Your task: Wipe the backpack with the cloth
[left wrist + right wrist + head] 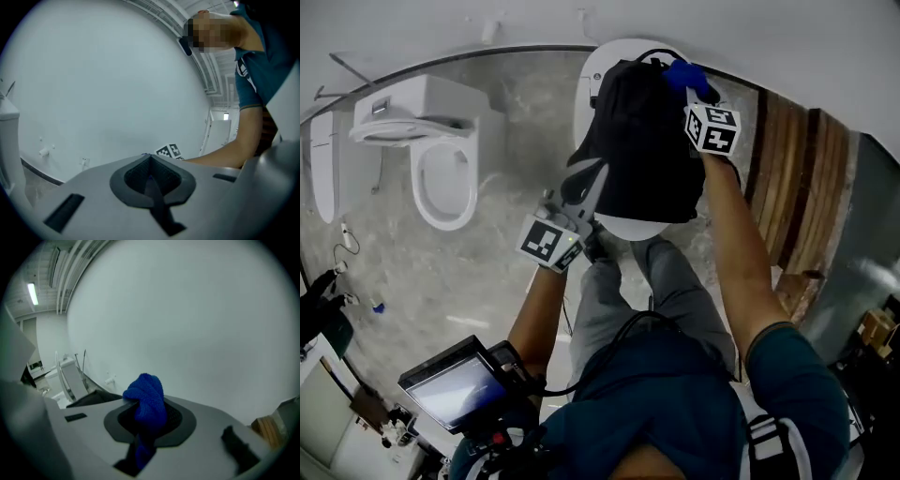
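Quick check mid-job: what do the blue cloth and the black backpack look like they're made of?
The cloth is likely microfibre or terry: its blue surface shows a nubby, looped pile, matte and softly bunched. The backpack is probably a woven synthetic fabric, matte black. It slumps in soft folds, but the weave is too dark to make out.

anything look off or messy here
Nothing spilled or broken shows. One oddity: the black backpack lies slumped over a white round top, hiding most of it, near a toilet. The blue cloth sits wadded in the right gripper.
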The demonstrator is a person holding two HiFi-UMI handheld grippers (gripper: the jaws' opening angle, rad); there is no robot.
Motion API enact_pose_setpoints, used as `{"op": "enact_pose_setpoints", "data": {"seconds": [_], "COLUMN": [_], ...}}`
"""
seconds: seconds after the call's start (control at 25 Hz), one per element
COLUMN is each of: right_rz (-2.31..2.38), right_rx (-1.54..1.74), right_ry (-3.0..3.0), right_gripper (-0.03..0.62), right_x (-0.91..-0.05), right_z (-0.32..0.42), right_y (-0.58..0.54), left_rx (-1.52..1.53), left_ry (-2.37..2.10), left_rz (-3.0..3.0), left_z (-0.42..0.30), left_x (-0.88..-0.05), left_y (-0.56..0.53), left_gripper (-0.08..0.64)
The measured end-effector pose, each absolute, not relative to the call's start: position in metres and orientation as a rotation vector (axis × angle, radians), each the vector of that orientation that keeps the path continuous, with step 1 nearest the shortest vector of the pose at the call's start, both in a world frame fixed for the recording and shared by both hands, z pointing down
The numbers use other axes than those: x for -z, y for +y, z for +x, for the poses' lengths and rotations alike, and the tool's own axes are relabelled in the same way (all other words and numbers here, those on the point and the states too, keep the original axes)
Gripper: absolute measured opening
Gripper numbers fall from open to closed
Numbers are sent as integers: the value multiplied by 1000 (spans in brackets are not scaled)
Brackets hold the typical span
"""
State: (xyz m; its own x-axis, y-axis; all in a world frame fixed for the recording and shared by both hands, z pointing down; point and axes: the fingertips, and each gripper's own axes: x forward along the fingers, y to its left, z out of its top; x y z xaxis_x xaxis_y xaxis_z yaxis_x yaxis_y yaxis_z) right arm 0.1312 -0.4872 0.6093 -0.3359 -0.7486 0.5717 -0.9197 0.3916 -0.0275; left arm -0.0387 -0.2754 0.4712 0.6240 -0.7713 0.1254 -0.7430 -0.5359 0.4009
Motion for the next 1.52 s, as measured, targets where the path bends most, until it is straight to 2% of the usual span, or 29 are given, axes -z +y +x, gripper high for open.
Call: {"op": "enact_pose_setpoints", "data": {"seconds": [0.12, 0.28, 0.4, 0.48, 0.76, 1.16, 1.32, 1.52], "right_rz": [1292, 1029, 667, 507, 580, 946, 1029, 1014], "right_rx": [-418, -345, -104, -2, 75, -172, -292, -358], "right_ry": [-2131, -2264, -2198, -2123, -2079, -1879, -1870, -1895], "right_gripper": [46, 46, 46, 46, 46, 46, 46, 46], "right_x": [-645, -633, -640, -649, -640, -653, -654, -658], "right_z": [90, -14, -85, -97, -15, 207, 239, 234], "right_y": [-503, -505, -482, -473, -495, -486, -449, -376], "left_rx": [112, 98, 89, 91, 105, 90, 75, 64], "left_ry": [-1236, -1271, -1288, -1292, -1285, -1239, -1210, -1178], "left_rz": [2388, 2349, 2321, 2317, 2323, 2350, 2364, 2382], "left_z": [-48, -59, -64, -66, -65, -51, -43, -33], "left_x": [-485, -498, -501, -502, -500, -500, -500, -500], "left_y": [-279, -274, -269, -268, -275, -282, -283, -280], "left_gripper": [2, 2, 2, 2, 2, 2, 2, 2]}}
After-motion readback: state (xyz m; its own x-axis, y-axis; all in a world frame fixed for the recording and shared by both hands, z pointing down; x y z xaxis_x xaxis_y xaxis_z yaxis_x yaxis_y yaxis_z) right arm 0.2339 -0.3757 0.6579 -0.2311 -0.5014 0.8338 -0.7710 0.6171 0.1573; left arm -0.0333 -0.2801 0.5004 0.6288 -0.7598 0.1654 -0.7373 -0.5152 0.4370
